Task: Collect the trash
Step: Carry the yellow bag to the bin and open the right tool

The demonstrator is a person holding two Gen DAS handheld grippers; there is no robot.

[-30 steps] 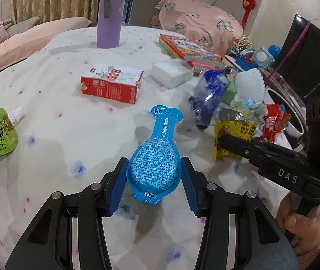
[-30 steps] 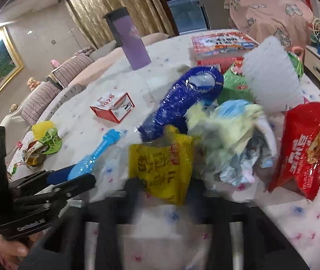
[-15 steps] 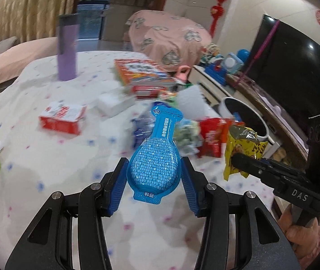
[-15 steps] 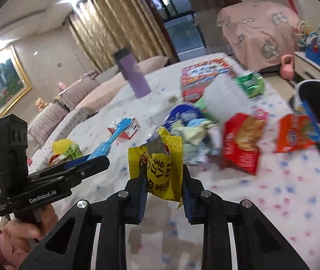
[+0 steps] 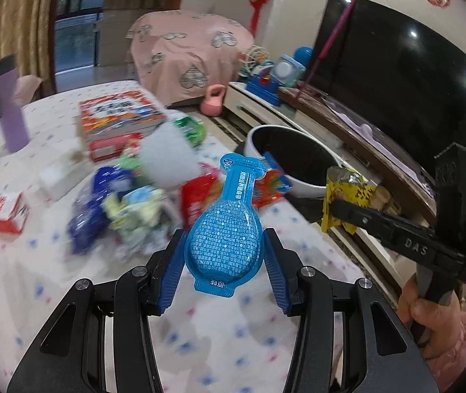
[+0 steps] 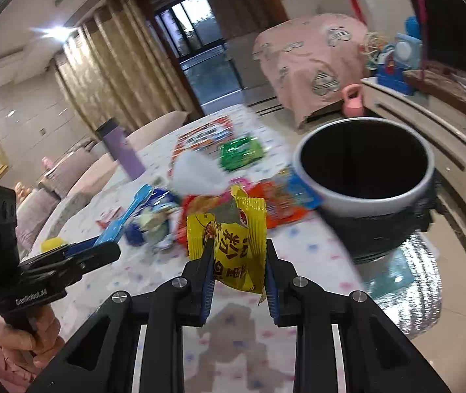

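My left gripper (image 5: 224, 249) is shut on a blue bottle-shaped plastic pack (image 5: 228, 222), held above the table with its neck pointing away. My right gripper (image 6: 237, 255) is shut on a crumpled yellow snack wrapper (image 6: 233, 239); the same wrapper (image 5: 344, 196) shows at the right of the left wrist view, off the table's edge. A white-rimmed black bin (image 6: 367, 177) stands on the floor just past the table's right edge, ahead and right of both grippers. The blue pack (image 6: 124, 219) and left gripper (image 6: 79, 255) appear at the left of the right wrist view.
A heap of wrappers (image 5: 154, 193) lies on the white dotted tablecloth (image 5: 36, 278), with a red carton (image 5: 3, 213), a white box (image 5: 59, 177), a book (image 5: 118, 114) and a purple bottle (image 5: 8, 114). A TV bench (image 5: 347, 137) runs behind the bin. A hand (image 5: 429, 308) grips the right tool.
Both grippers have swung right and risen with their loads, from over the wrapper heap toward the table's edge. The bin has come into full view in both cameras.
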